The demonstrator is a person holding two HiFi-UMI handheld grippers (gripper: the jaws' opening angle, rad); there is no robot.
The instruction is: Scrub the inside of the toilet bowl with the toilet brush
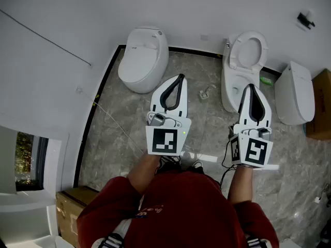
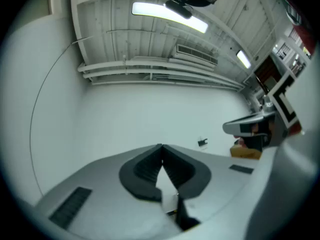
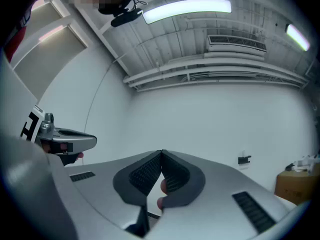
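An open toilet bowl (image 1: pixel 248 56) with its seat up stands by the far wall, right of centre. My right gripper (image 1: pixel 251 87) hovers just in front of it, shut with nothing between its pads. My left gripper (image 1: pixel 180 77) is held level beside it, also shut and empty, its tip close to a closed white toilet (image 1: pixel 144 58). Both gripper views face the white wall and ceiling, with the jaw tips touching: the left gripper (image 2: pixel 160 146) and the right gripper (image 3: pixel 161 151). I see no toilet brush in any view.
A third white toilet (image 1: pixel 295 92) stands at the far right, next to a cardboard box (image 1: pixel 320 105). A small fitting (image 1: pixel 206 93) lies on the grey marble floor between the toilets. Another box (image 1: pixel 72 205) sits at the lower left, below a window (image 1: pixel 26 159).
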